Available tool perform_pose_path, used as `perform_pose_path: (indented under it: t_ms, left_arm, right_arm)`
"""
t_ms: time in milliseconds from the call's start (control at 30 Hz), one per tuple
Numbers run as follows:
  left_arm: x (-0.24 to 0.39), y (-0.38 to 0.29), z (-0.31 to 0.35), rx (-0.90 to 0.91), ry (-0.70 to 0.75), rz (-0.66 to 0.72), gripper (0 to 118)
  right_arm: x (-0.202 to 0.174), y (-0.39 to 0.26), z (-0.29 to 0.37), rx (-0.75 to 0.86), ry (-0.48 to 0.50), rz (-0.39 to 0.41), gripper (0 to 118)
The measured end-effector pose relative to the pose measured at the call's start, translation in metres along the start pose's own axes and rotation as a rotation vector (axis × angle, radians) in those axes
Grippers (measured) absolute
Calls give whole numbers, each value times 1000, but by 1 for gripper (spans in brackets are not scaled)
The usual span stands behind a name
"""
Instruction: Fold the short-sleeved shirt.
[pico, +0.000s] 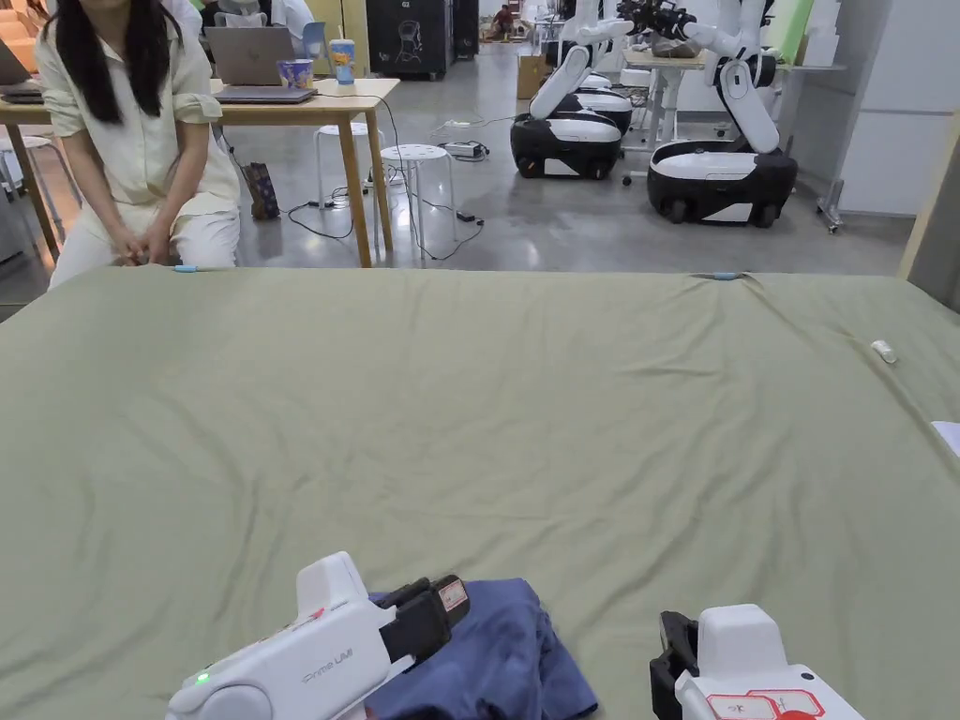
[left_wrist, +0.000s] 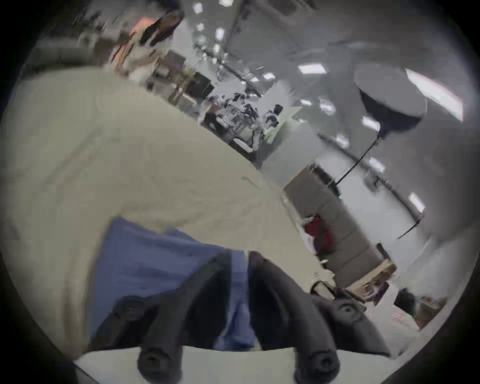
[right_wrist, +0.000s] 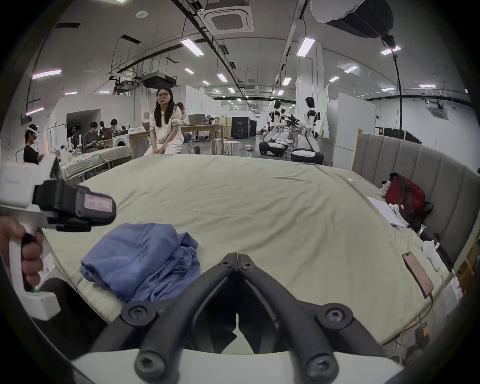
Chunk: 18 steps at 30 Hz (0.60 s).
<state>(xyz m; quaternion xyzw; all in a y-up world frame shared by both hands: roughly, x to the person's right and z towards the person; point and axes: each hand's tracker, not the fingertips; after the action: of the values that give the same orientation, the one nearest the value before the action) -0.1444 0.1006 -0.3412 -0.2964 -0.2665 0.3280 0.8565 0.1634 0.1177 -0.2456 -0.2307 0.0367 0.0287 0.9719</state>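
shirt (right_wrist: 140, 259): blue, crumpled in a heap at the near edge of my green bed sheet (pico: 525, 422) | my left gripper (left_wrist: 240, 259): above the heap, jaws a narrow gap apart, blurred | my right gripper (right_wrist: 237, 257): jaws pressed together, empty, right of the shirt

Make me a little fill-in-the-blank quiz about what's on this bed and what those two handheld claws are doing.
1. The crumpled shirt lying on the bed is ____ in colour.
2. The right claw has its jaws ____, with nothing between them.
3. The bed's sheet is a pale ____ colour.
4. The left claw points at the shirt, with a narrow ____ between its tips.

Missing words: blue; closed; green; gap
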Motion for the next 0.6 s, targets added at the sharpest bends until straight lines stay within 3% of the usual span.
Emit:
perform_pose_path:
  t_ms: [67,100,200,367,600]
  left_arm:
    - [3,-13,-14,-75,3,-75,5]
    - [1,-21,-23,-109,-50,-16,0]
    - [-1,-46,-48,-149,-71,111,0]
    - [-6,-65,-72,-195,21,94,0]
    - [10,-47,-49,-156,34,56,0]
  right_arm:
    - [1,0,0,-4,-5,3,0]
    - [3,0,-1,-6,-9,1,0]
    - [9,-1,-2,-11,-19,-10,0]
    - [12,-1,0,-15,-31,-4,0]
    - [8,2,2,-21,-25,-3,0]
